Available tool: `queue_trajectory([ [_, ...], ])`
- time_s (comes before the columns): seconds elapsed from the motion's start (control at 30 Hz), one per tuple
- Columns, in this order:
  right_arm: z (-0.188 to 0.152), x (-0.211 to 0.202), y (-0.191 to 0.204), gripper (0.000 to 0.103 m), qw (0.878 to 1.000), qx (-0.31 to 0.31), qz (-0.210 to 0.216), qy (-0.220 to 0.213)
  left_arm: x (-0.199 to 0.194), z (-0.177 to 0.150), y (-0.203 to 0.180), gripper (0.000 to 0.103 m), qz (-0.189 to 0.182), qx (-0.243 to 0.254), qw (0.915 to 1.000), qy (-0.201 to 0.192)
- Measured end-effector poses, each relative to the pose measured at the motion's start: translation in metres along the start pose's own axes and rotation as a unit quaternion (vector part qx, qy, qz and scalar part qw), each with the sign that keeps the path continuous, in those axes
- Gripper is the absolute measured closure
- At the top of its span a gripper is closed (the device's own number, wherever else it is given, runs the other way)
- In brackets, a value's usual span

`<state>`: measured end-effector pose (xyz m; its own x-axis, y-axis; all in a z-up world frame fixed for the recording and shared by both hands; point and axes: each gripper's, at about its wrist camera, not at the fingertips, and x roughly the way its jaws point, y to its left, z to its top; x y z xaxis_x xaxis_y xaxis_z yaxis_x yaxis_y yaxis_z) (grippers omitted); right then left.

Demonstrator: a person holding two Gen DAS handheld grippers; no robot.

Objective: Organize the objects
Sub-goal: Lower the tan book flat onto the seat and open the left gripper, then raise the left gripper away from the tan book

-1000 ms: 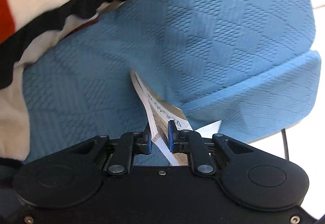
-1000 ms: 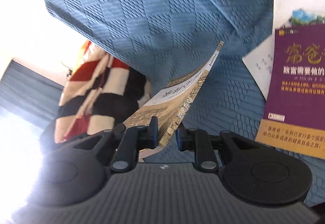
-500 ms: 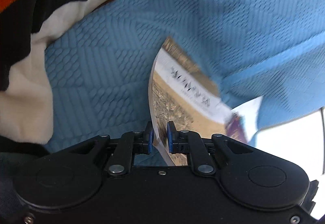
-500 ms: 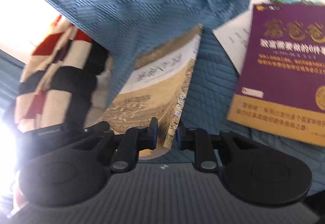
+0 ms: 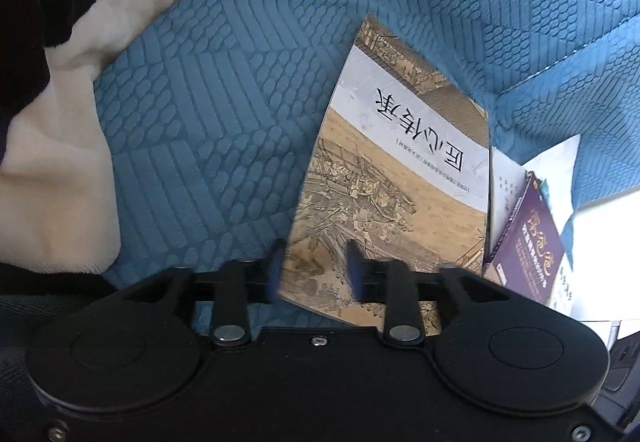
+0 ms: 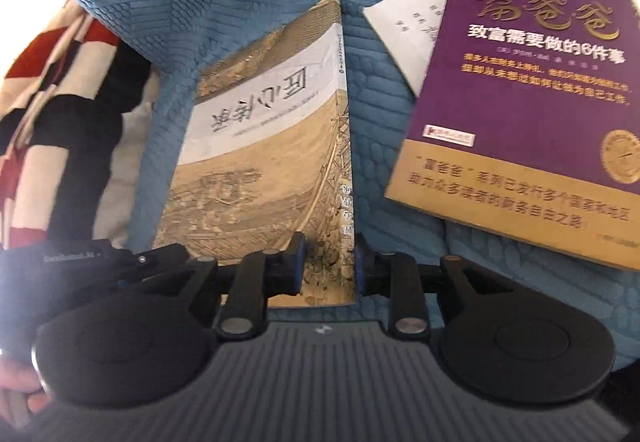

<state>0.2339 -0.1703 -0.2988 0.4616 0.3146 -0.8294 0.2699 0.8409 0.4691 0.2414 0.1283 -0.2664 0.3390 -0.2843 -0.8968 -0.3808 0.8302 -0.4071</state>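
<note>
While the tan book [image 5: 384,177] lies flat on the blue bedspread [image 5: 208,89] beside the purple book [image 6: 532,81], the left claw [image 5: 314,268] and right claw [image 6: 330,262] have just been opening, spread around its near edge, no longer pinching. Release looks done; next, both must back off cleanly.

Two wrist fisheyes, both tilted steeply down and close over the quilted blue bedspread [image 5: 208,113].

The left view looks past its black jaws at the tan paperback book with a white title band [image 5: 384,177]; the right view sees that book [image 6: 264,161] from the other corner. Both share the purple-and-gold paperback [image 6: 528,97], the white paper sheet [image 6: 412,29] and the striped fleece blanket [image 5: 60,21].
</note>
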Motion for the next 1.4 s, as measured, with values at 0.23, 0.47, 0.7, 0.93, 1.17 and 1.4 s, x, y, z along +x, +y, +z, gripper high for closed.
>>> queue_trajectory([
  [0.23, -0.004, -0.009, 0.004, 0.053, 1.0, -0.017, -0.02, 0.005, -0.007, -0.002, -0.006, 0.032, 0.014, 0.019, 0.9997, -0.006],
  [0.47, 0.006, -0.046, 0.027, 0.054, 0.997, -0.065, -0.011, -0.03, -0.039, -0.01, -0.027, 0.031, 0.015, 0.053, 0.9972, -0.05],
  [0.7, 0.013, -0.093, 0.051, 0.053, 0.994, -0.088, 0.008, -0.069, -0.084, -0.02, -0.046, 0.031, -0.05, 0.055, 0.9942, -0.078],
  [0.93, 0.012, -0.142, 0.061, 0.053, 0.987, -0.112, 0.013, -0.118, -0.132, -0.034, -0.071, 0.031, -0.072, 0.091, 0.9862, -0.118],
  [1.17, 0.003, -0.193, 0.056, 0.053, 0.984, -0.091, 0.042, -0.147, -0.175, -0.056, -0.104, 0.023, -0.079, 0.155, 0.9717, -0.16],
  [1.4, -0.015, -0.232, 0.04, 0.053, 0.979, -0.085, 0.017, -0.187, -0.201, -0.083, -0.133, 0.008, -0.093, 0.202, 0.9577, -0.183],
])
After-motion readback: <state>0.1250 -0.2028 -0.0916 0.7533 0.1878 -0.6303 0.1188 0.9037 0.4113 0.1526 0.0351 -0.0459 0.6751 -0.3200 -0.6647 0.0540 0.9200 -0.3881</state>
